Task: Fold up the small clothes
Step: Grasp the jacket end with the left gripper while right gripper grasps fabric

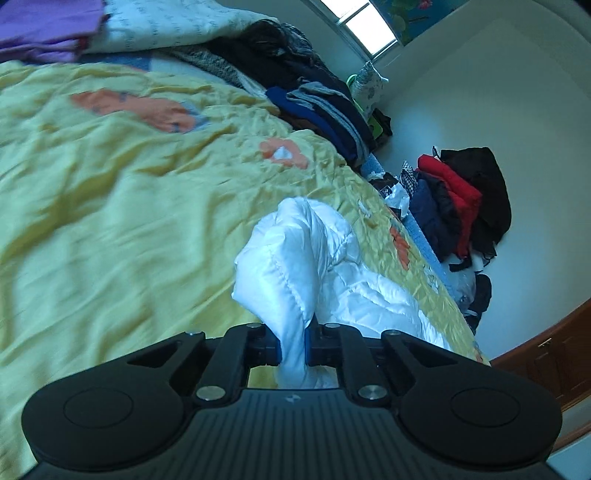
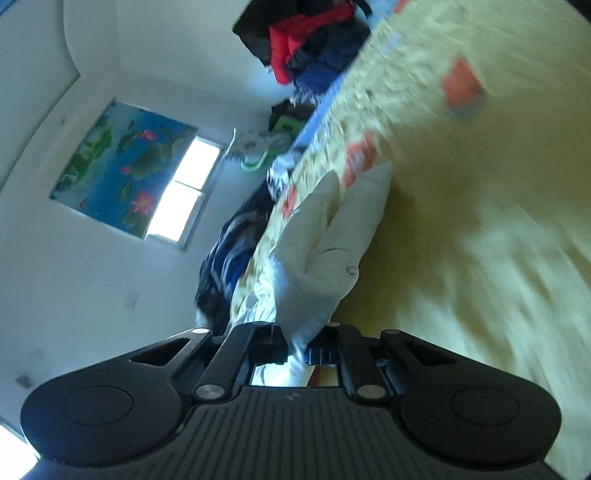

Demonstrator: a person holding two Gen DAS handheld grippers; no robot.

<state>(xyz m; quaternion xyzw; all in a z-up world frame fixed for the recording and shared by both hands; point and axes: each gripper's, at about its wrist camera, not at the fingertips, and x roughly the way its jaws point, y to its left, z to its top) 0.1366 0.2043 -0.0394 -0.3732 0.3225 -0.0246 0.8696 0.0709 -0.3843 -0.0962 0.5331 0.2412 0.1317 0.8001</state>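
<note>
A white quilted padded garment (image 1: 295,266) lies bunched on the yellow bedspread (image 1: 110,206), near the bed's right side in the left wrist view. My left gripper (image 1: 293,349) is shut on a stitched edge of it, and the fabric stands up from between the blue pads. In the right wrist view the same white garment (image 2: 325,251) rises from my right gripper (image 2: 297,349), which is shut on another part of it. That view is tilted and blurred. The cloth hides both pairs of fingertips.
A stack of dark folded clothes (image 1: 325,110) sits at the far end of the bed. A red and black pile of jackets (image 1: 461,192) lies against the wall beside it. Purple fabric (image 1: 44,29) lies at the top left. A window (image 2: 184,192) and a flower picture (image 2: 122,166) are on the wall.
</note>
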